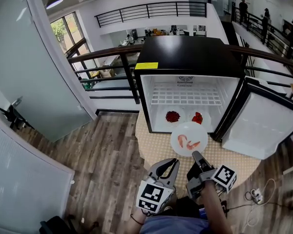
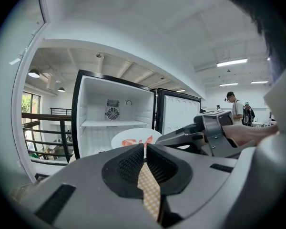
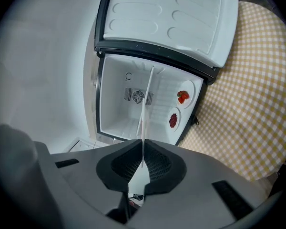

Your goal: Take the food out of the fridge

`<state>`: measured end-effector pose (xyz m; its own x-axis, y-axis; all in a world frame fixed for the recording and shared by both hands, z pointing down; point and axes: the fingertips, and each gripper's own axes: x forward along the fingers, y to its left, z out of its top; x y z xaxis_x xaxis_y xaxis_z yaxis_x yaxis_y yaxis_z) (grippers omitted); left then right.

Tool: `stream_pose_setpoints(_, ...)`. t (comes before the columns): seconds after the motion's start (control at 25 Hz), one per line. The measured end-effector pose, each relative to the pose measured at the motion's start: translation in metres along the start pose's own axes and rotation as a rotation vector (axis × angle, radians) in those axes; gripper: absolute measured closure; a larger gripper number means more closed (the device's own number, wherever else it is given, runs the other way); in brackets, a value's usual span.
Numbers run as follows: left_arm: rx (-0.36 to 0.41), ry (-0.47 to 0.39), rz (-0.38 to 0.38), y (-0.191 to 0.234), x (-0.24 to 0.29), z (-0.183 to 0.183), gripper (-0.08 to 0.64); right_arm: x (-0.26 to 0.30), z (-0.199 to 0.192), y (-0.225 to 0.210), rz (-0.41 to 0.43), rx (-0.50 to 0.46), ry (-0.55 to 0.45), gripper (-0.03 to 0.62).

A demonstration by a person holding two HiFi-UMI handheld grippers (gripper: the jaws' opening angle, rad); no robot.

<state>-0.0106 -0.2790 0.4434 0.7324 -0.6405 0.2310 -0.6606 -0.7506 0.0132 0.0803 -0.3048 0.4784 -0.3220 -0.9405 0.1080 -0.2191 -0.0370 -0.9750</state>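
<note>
Right gripper (image 1: 198, 155) is clamped on the near rim of a white plate (image 1: 189, 133). In the right gripper view the plate shows edge-on between the pads, so the wrist is rolled relative to that camera. Left gripper (image 1: 173, 164) is closed on nothing and sits just beside the right one, low over the checked cloth (image 1: 234, 165).

Plate carries pink pieces (image 1: 188, 141), shrimp by the look. It's outside the fridge (image 1: 185, 57), over the cloth just ahead of the opening.

Step, my read: first plate is out and needs setting down. Next move calls for keeping it level, as it's held by one rim only, then lowering it onto bare cloth before letting go.

Left inside on the fridge floor: dark red food (image 1: 173, 116) and strawberries (image 1: 198, 117), each on its own plate.

Clearances:
- open door (image 1: 261, 126) stands at right, its hinge edge near the plate
- wire shelf (image 1: 185, 94) caps the height over the remaining plates
- free cloth lies front and right
- the table's front edge is near the grippers
</note>
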Motion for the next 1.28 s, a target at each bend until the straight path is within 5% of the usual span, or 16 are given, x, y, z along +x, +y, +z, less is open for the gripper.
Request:
stream_pose_setpoints(0.6, -0.035, 0.009, -0.059, -0.034, -0.062, -0.025, 0.532, -0.074, -0.064, -0.002, -0.019, -0.024, 0.004, 0.568)
stream_pose_setpoints(1.28, -0.074, -0.021, -0.038, -0.047, -0.079, -0.022, 0.532, -0.105, -0.073, 0.003, -0.011, -0.024, 0.032, 0.568)
